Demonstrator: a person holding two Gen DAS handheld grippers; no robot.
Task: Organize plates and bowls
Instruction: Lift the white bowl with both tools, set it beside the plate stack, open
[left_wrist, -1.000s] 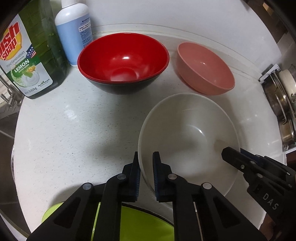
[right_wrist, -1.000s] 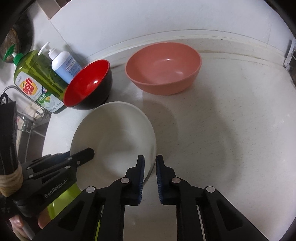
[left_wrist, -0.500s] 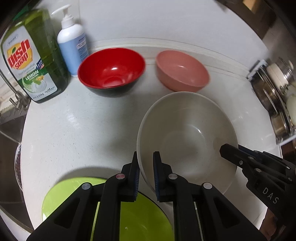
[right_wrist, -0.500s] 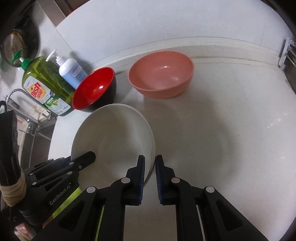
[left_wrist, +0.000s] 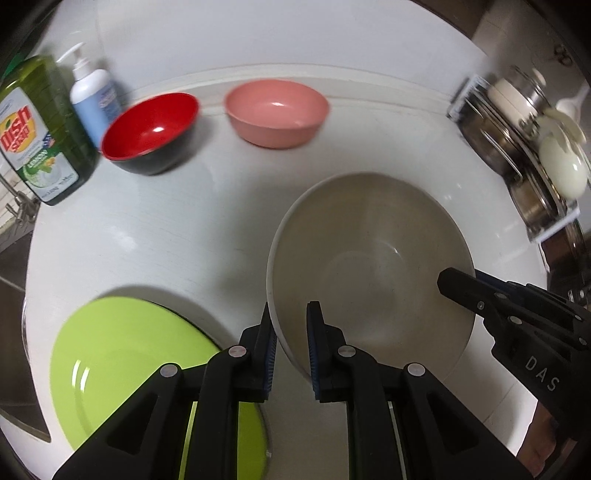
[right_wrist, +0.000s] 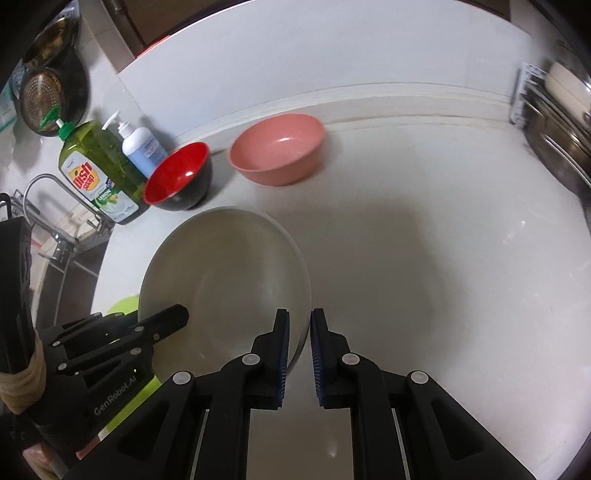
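White speckled countertop (right_wrist: 424, 229) ran back to a wall; sink faucet (right_wrist: 55, 192) at its left end, metal dish rack (left_wrist: 517, 155) at its right. Large off-white bowl (left_wrist: 369, 258) was the task's thing in hand: held clear of the counter between both tools, its shadow falling on the surface below, mouth up and tipped slightly toward the cameras. Left gripper (left_wrist: 290, 339) was closed narrow over the bowl's near-left rim, one pad inside, one outside; right gripper (right_wrist: 297, 343) pinched the opposite rim the same way. Neither hand was nearer; the bowl spanned the gap between them. Interior looked smooth, matte, unmarked, wide and shallow-walled. Lime-green plate (left_wrist: 140, 369) lay flat on the counter just left of and below the bowl, partly under the left tool. Judged: any set-down hinges on the bowl's position right of that plate. Further back, well apart, stood a pink bowl (right_wrist: 277, 147) and a red-and-black bowl (right_wrist: 177, 177), the latter just beside a green dish soap bottle (right_wrist: 96, 173) and a white pump bottle (right_wrist: 142, 146).
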